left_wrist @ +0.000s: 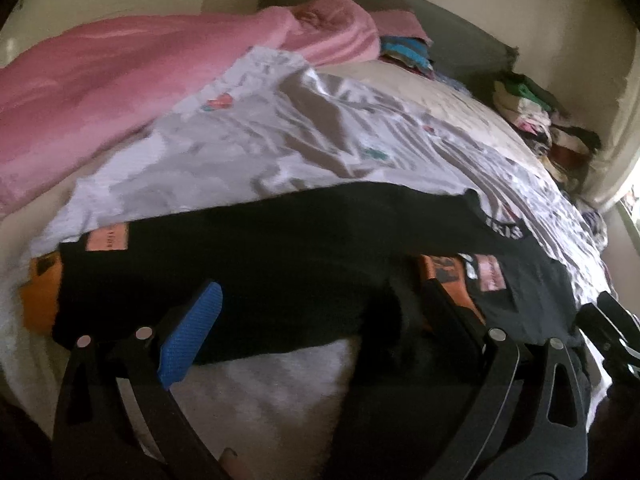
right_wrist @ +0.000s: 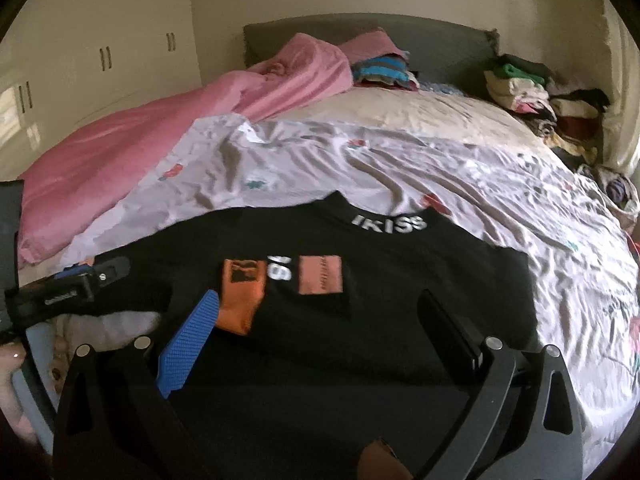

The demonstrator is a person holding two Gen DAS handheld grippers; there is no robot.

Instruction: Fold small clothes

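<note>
Hovering over black shirt point(right_wrist: 400, 280), left hand-held gripper point(left_wrist: 320, 300) spread wide, right hand-held gripper point(right_wrist: 320, 308) likewise, both empty

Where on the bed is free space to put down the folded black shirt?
Free: the floral sheet between the black shirt and the pink blanket, and the beige sheet behind it. Crowded: the clothes piles along the headboard and right edge.
</note>
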